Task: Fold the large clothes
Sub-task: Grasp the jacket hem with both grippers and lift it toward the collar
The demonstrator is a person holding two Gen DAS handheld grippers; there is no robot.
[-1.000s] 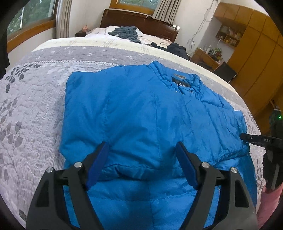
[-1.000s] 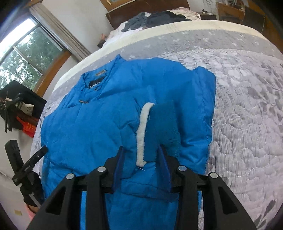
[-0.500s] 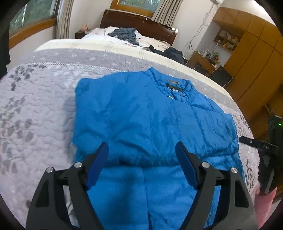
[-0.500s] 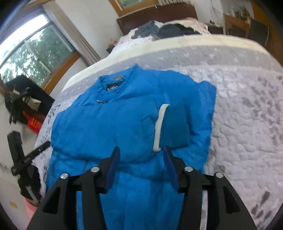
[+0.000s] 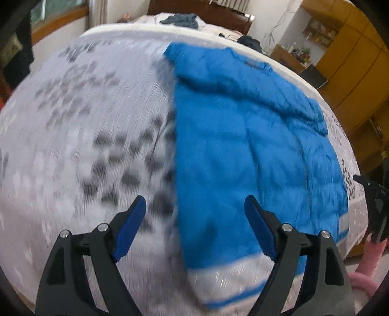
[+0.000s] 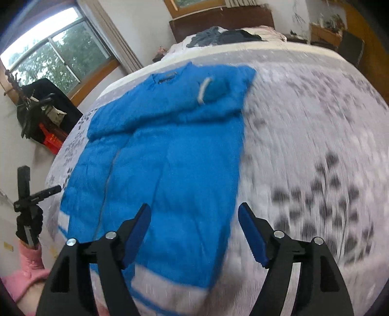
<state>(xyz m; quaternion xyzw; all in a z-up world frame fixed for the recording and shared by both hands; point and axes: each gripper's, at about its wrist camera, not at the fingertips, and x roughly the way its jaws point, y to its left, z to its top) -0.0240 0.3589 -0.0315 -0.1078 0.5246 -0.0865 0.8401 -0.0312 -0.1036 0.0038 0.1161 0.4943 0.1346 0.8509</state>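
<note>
A blue puffer jacket (image 5: 245, 145) lies flat on the grey patterned bedspread (image 5: 80, 136), its sleeves folded in across the chest and a white-striped hem nearest me. In the right wrist view the jacket (image 6: 170, 158) shows a white-edged cuff (image 6: 203, 93) near the collar. My left gripper (image 5: 194, 216) hangs open above the jacket's left edge near the hem, holding nothing. My right gripper (image 6: 194, 218) is open above the jacket's right edge near the hem, also with nothing in it. Both views are motion-blurred.
Dark clothes (image 6: 218, 36) are piled near the wooden headboard (image 6: 218, 21). Wooden cabinets (image 5: 352, 60) stand to the right of the bed, a window (image 6: 56, 53) and a red crate (image 6: 52, 141) to the left. A pink sleeve (image 6: 26, 265) shows at the bed's foot.
Both grippers have pulled back from the jacket's chest toward the hem and spread apart to its side edges. The right gripper has opened wider, off the folded cuff.
</note>
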